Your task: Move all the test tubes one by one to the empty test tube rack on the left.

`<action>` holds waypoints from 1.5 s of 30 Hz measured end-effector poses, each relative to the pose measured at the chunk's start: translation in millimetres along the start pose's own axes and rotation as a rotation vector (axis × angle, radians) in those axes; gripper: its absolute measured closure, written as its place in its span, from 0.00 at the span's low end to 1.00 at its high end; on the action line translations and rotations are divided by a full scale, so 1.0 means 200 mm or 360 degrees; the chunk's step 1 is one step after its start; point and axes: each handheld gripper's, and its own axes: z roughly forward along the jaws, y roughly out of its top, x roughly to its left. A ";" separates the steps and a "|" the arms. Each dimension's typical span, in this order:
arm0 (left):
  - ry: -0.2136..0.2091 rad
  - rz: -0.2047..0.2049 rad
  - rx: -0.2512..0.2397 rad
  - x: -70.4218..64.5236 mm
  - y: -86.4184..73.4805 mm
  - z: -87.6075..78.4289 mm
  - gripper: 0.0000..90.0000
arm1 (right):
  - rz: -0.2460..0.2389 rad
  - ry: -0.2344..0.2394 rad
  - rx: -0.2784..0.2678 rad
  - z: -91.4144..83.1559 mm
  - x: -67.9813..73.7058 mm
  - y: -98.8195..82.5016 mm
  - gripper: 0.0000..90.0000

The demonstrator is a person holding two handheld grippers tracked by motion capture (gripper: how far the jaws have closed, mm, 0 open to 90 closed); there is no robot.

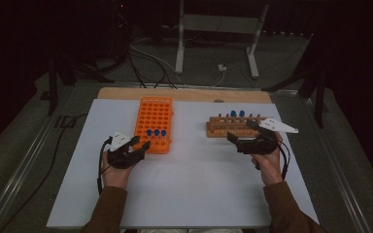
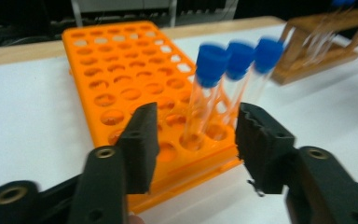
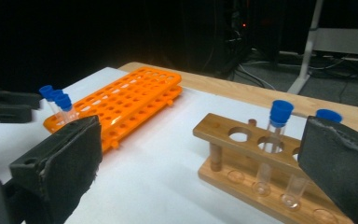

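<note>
Tubes (image 2: 223, 88) with blue caps stand three in row at near end of orange rack (image 2: 121, 84) on bench (image 1: 194, 174). Left gripper (image 2: 193, 135) jaws parted, empty, nearest tube between them, untouched. Back straight off, no knock. Right gripper (image 3: 200, 154) jaws wide apart, facing wooden rack (image 3: 242, 154); next tube: grip below cap, lift vertically.

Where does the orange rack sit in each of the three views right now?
High view: orange rack, left of centre, ahead of the left gripper.
Left gripper view: centre, just beyond the fingers, rack.
Right gripper view: left of centre, rack.
Shared landmark: three blue-capped tubes at its near end.
</note>
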 end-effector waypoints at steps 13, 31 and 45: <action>0.0161 -0.0042 -0.0071 0.04 -0.02 -0.15 0.01 | -0.0009 -0.0126 0.0044 -0.01 -0.09 0.01 0.06; 0.0245 -0.0101 -0.0064 0.06 -0.08 -0.17 0.01 | 0.0035 -0.0367 0.0188 0.17 -0.33 -0.03 0.43; 0.0261 -0.0120 -0.0056 0.07 -0.10 -0.17 0.01 | -0.0033 -0.0404 0.0268 0.31 -0.32 -0.04 0.84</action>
